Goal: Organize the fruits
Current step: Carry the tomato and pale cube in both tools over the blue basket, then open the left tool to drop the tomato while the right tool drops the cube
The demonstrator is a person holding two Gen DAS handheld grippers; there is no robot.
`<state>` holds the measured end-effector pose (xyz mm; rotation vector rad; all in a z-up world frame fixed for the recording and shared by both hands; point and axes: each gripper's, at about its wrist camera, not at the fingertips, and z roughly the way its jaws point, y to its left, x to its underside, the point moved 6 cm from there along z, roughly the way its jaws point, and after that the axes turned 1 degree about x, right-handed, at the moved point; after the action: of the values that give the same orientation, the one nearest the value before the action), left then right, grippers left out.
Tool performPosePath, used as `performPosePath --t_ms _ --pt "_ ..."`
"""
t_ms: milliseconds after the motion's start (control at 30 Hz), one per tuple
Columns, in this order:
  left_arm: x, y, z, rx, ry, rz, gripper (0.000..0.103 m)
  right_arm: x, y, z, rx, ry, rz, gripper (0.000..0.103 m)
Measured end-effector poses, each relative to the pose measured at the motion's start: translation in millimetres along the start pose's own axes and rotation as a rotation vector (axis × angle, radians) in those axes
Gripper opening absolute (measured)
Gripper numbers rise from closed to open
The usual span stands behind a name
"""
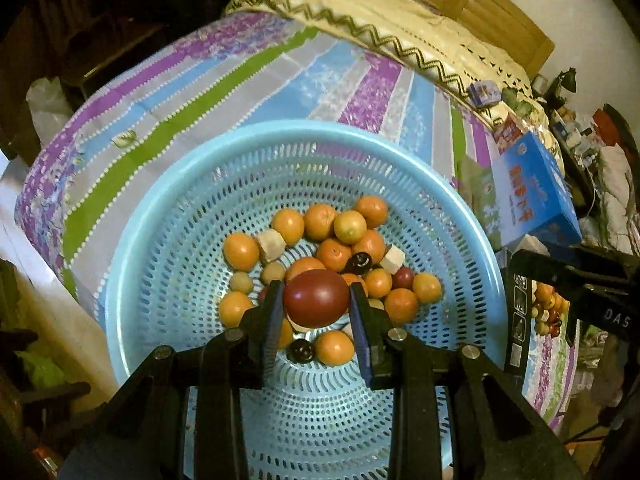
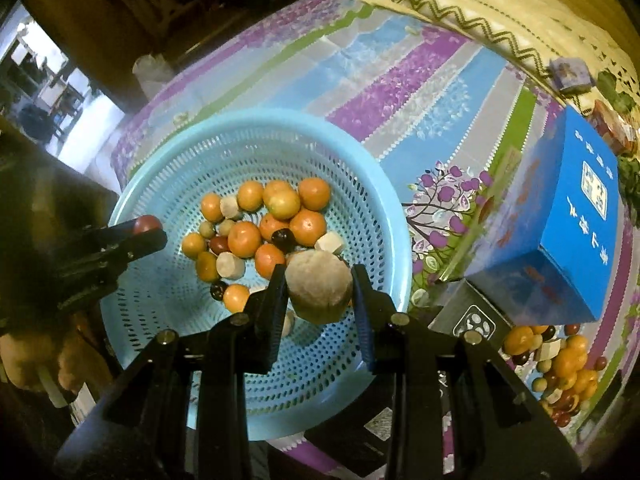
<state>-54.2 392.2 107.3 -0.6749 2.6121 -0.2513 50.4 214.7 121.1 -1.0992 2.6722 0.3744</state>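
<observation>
We hold a red fruit (image 1: 316, 298) in the left gripper (image 1: 316, 300) and a beige fruit (image 2: 319, 286) in the right gripper (image 2: 319, 288), both clamped above the basket (image 1: 160, 216).

— What's in my tongs?
— My left pair pinches a smooth dark-red fruit (image 1: 316, 298), my right a rough tan one (image 2: 319, 286), both above the blue perforated basket (image 1: 168, 216).
— And inside it?
— Oranges (image 1: 241, 252), pale cubes, dark cherries, heaped together.
</observation>
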Motion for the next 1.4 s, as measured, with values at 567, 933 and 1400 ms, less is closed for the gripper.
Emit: performPosePath --t_ms 567,933,1400 --pt "3.6 -3.5 11.3 0.02 0.027 -0.003 0.033 2.2 7.3 17.7 -0.008 0.039 -0.027 0.032" --pt "4.9 2.8 18.5 0.019 0.05 -0.029 0.034 0.7 6.5 17.4 -0.007 0.037 -0.027 0.034" --pt "5.9 7.1 19.6 0.021 0.05 -0.054 0.05 -2.4 6.3 15.8 -0.021 0.027 -0.021 0.035"
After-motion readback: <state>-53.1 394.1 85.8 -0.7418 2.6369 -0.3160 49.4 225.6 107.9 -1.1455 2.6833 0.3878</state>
